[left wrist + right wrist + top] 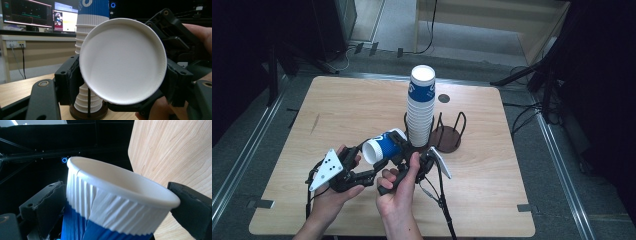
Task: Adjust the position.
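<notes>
A blue paper cup [384,144] with a white ribbed rim band lies on its side in the air between both grippers. Its white round end [122,60] faces the left gripper view. My left gripper [363,160] meets that end, with its fingers [67,80] pressed on the rim's left and right. My right gripper [400,145] comes from the other side, turned on its side, and is shut on the cup [110,202] above and below. A tall stack of the same cups [420,107], upside down, stands just behind in a black wire holder.
A second holder [446,137] with a brown base and wire loops stands right of the stack. The wooden table [492,190] has bare room all around. A small round hole [443,98] sits near its far edge. Monitors [27,12] stand far behind.
</notes>
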The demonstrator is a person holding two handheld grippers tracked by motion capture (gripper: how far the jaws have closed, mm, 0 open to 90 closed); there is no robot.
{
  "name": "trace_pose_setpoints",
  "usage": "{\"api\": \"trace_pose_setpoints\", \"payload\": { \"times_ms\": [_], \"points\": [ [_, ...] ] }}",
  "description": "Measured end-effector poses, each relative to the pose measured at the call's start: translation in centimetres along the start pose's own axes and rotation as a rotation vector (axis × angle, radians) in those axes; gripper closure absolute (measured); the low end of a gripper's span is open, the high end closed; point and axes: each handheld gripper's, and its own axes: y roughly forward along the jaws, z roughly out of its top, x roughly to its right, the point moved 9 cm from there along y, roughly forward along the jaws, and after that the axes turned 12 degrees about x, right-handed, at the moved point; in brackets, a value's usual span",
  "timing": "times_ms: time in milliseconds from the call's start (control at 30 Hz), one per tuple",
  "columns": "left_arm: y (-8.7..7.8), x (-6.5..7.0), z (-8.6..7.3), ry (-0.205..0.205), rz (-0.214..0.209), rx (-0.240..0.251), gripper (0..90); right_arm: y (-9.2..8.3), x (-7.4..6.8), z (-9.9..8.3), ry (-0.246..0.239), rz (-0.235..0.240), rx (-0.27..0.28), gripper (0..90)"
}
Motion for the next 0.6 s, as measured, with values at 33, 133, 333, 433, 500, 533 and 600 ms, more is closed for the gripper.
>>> {"api": "trace_pose_setpoints", "payload": {
  "times_ms": [33,133,333,433,500,533,600],
  "points": [
    [0.02,0.02,-0.02,-0.001,0.0,0.0,27.8,0.07,0.07,-0.02,-0.001,0.0,-0.001,3.4],
    [0.02,0.07,-0.06,0.012,-0.002,-0.002,27.9,0.17,0.11,-0.13,0.006,0.006,-0.001,4.2],
    [0.0,0.01,-0.04,0.012,0.001,-0.001,27.8,0.25,0.13,-0.29,0.019,0.013,-0.009,7.5],
    [-0.04,-0.03,-0.04,0.005,0.002,-0.005,27.8,0.26,0.08,-0.37,0.036,0.019,-0.017,9.9],
    [-0.06,-0.05,-0.08,-0.003,0.004,-0.006,27.7,0.25,-0.05,-0.4,0.05,0.023,-0.017,13.2],
    [-0.05,-0.06,-0.08,-0.006,0.006,-0.008,27.7,0.25,-0.08,-0.38,0.049,0.024,-0.014,13.7],
    [-0.05,-0.1,-0.08,-0.01,0.007,-0.012,27.4,0.27,-0.16,-0.4,0.052,0.033,-0.013,15.2]
  ]
}}
